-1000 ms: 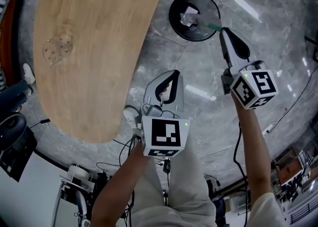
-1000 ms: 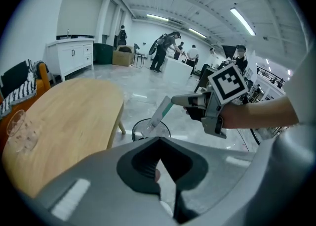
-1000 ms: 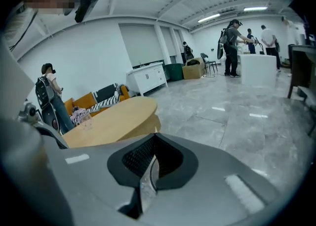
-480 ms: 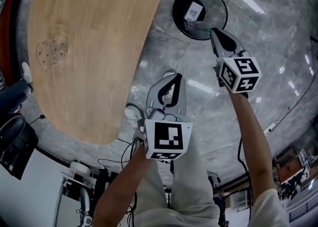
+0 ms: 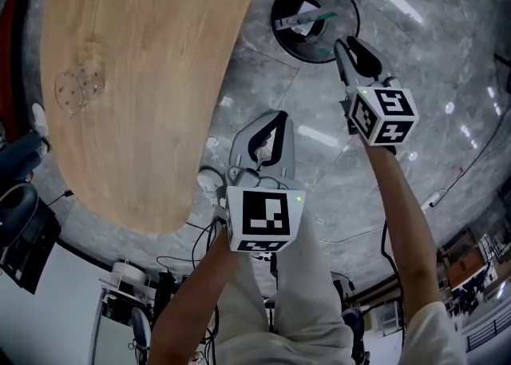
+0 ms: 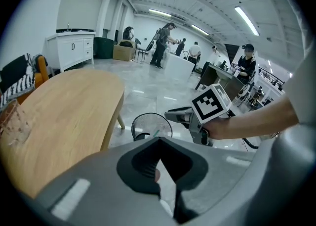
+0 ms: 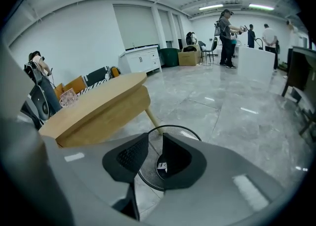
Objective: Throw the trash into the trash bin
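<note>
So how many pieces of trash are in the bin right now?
2 that show in the trash bin: a white scrap near the middle and a thin green stick beside it, nearer the rim. More may be hidden beneath them.

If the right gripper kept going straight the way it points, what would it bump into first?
Probably the trash bin: the right gripper points into its open mouth. Its jaws have just been opening, with nothing between them. Depth is hard to judge.
</note>
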